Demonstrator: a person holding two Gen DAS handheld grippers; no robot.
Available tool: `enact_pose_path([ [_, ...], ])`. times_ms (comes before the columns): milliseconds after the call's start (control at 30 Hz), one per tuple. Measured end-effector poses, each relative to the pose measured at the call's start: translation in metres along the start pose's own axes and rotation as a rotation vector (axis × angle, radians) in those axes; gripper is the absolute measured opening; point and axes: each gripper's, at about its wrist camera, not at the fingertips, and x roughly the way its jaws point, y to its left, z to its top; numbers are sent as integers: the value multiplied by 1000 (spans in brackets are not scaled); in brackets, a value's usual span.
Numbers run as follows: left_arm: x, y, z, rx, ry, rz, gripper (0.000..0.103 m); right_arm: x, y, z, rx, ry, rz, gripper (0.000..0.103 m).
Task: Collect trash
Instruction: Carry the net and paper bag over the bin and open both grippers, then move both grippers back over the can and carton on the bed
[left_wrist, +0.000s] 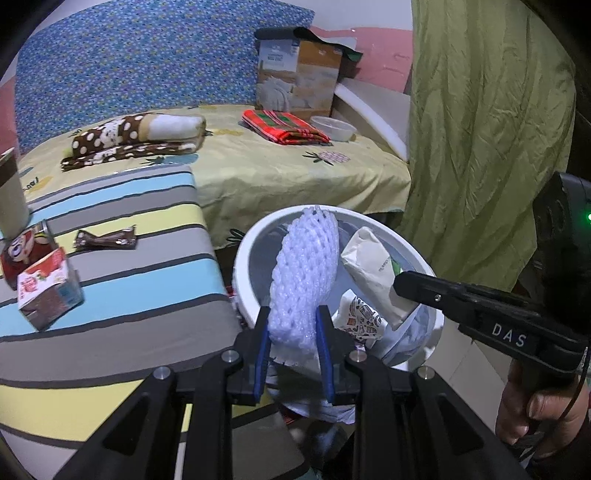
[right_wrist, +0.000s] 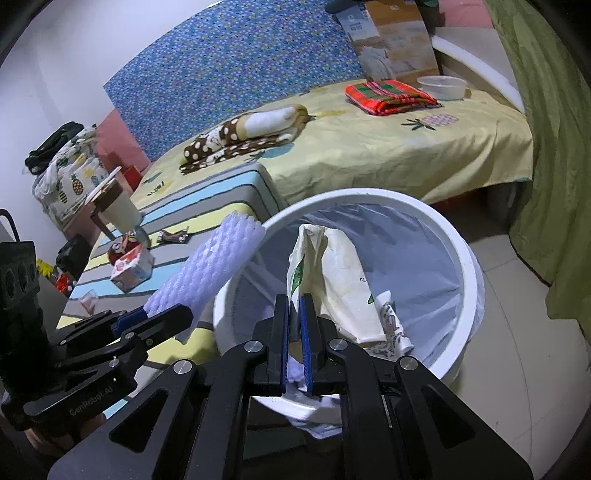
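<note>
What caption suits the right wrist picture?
Right claw holds a crumpled paper bag over the white bin; left claw brings foam netting.

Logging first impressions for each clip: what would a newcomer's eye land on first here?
Probably the white foam net pinched in the left gripper, held over the near rim of the white bin. Beside it, the right gripper clamps a crumpled paper bag above the bin's mouth. Behind, a brown wrapper and a small carton lie on the striped cushion.
</note>
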Motion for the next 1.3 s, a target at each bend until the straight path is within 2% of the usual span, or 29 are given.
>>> enact_pose_path([
  [300,28,-10,5,13,40,-39,26,14,-18,4,31,35,13,9],
  [433,35,-9,9,6,38,-52,38,18,-24,7,49,38,19,10],
  [567,35,-5,9,-9,36,-66,40,13,-26,6,51,25,17,13],
  [867,16,3,5,-37,9,-70,40,-1,-21,6,42,-2,10,16],
  [933,9,4,4,-41,-5,-62,40,-5,-16,6,27,-11,4,17],
  [1100,-9,9,-1,-48,-40,-33,40,-13,-2,5,-5,-29,17,29],
  [1300,-29,22,-10,-76,-67,10,40,-16,16,1,-43,-35,46,31],
])
